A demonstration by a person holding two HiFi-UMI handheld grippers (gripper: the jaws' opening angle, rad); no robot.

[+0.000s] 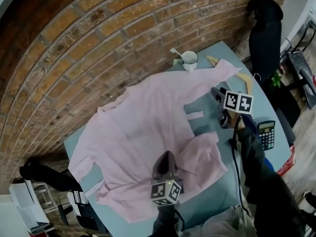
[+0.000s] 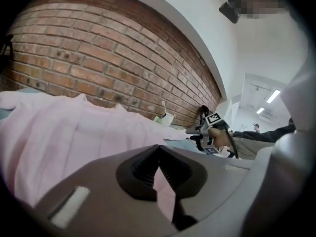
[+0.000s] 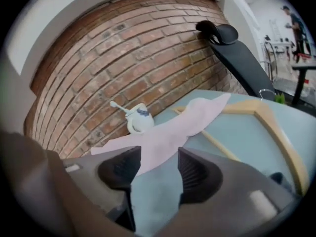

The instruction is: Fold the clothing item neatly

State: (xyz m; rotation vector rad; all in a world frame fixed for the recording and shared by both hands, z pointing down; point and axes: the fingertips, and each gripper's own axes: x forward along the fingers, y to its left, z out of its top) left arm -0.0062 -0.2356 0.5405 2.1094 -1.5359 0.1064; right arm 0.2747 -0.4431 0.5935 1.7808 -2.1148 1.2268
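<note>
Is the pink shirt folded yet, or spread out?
Mostly spread: pink shirt lies open across the table, one sleeve stretched toward the cup.

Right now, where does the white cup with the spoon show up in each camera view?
Head view: white cup at top centre, beside the sleeve of the pink shirt.
Left gripper view: small, mid-frame, beyond the shirt.
Right gripper view: left of centre, just above the jaws.
Shared landmark: the brick wall right behind it.
</note>
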